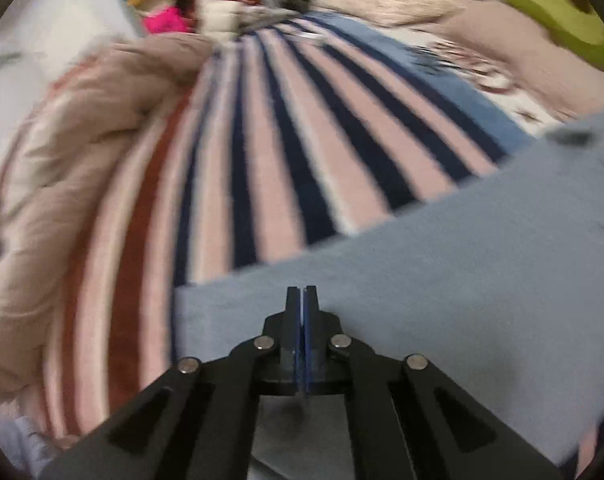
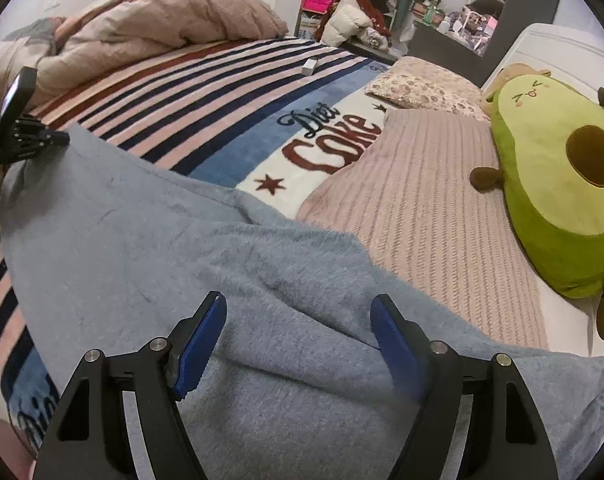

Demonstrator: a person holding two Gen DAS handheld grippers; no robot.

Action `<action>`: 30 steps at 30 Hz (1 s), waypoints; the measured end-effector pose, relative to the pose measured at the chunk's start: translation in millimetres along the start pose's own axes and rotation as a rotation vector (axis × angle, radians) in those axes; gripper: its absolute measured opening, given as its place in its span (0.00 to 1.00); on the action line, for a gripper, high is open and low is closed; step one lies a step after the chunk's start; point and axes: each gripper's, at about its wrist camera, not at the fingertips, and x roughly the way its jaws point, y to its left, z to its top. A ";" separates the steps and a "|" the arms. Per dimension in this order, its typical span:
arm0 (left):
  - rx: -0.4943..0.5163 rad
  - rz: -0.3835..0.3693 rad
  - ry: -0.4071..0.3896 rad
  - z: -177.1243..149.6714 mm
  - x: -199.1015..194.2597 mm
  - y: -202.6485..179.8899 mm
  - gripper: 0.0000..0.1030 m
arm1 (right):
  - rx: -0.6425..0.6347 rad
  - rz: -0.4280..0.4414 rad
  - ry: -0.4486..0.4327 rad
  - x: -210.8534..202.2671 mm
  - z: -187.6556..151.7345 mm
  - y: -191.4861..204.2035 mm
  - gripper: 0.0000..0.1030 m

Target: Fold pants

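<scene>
The grey-blue fleece pants [image 2: 189, 264] lie spread on the striped blanket [image 2: 205, 92] of a bed. In the left wrist view the pants [image 1: 442, 280] fill the lower right. My left gripper [image 1: 301, 290] is shut, its jaws pressed together over the pants' near-left corner; I cannot tell if cloth is pinched between them. It also shows at the far left of the right wrist view [image 2: 41, 140], at the pants' far corner. My right gripper [image 2: 297, 312] is open and empty, its blue pads [image 2: 205, 340] hovering just above the pants near a fold.
A bunched beige duvet [image 2: 149, 28] lies along the far left of the bed. A pink knitted throw [image 2: 422, 208], a floral pillow [image 2: 422, 84] and an avocado plush [image 2: 562, 184] sit at the right. A small white box [image 2: 310, 66] lies on the blanket. Cluttered shelves stand beyond.
</scene>
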 end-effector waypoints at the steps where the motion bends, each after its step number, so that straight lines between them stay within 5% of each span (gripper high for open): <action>1: -0.022 0.003 0.007 2.7 1.9 5.4 0.00 | 0.000 -0.005 0.000 -1.0 0.5 -0.6 0.69; 5: -0.052 -0.187 0.037 5.4 2.8 16.1 0.00 | 0.006 -0.007 -0.005 -2.7 3.4 -4.5 0.69; 9: 0.024 -0.239 0.057 2.4 7.7 -1.2 0.09 | 0.003 0.002 0.000 1.1 6.7 -2.1 0.69; 11: 0.037 -0.275 0.067 3.8 14.0 -8.9 0.59 | -0.002 0.008 0.001 3.3 7.4 0.8 0.69; 12: 0.045 -0.281 0.064 1.5 13.5 -12.6 0.64 | -0.001 0.014 0.001 4.4 7.7 1.9 0.69; 18: 0.162 -0.299 0.119 -5.0 18.5 -36.3 0.57 | 0.010 0.024 0.001 6.9 6.2 1.5 0.69; 20: 0.191 -0.314 0.117 -10.1 12.8 -41.3 0.31 | 0.016 0.027 -0.001 6.9 4.9 0.7 0.69; 23: 0.232 -0.288 0.123 -23.1 2.9 -47.9 0.06 | 0.027 0.029 -0.006 6.7 3.5 -1.1 0.69; 30: 0.105 -0.116 -0.015 -24.0 -21.3 -32.5 0.00 | 0.042 0.062 -0.060 -4.7 13.0 6.6 0.69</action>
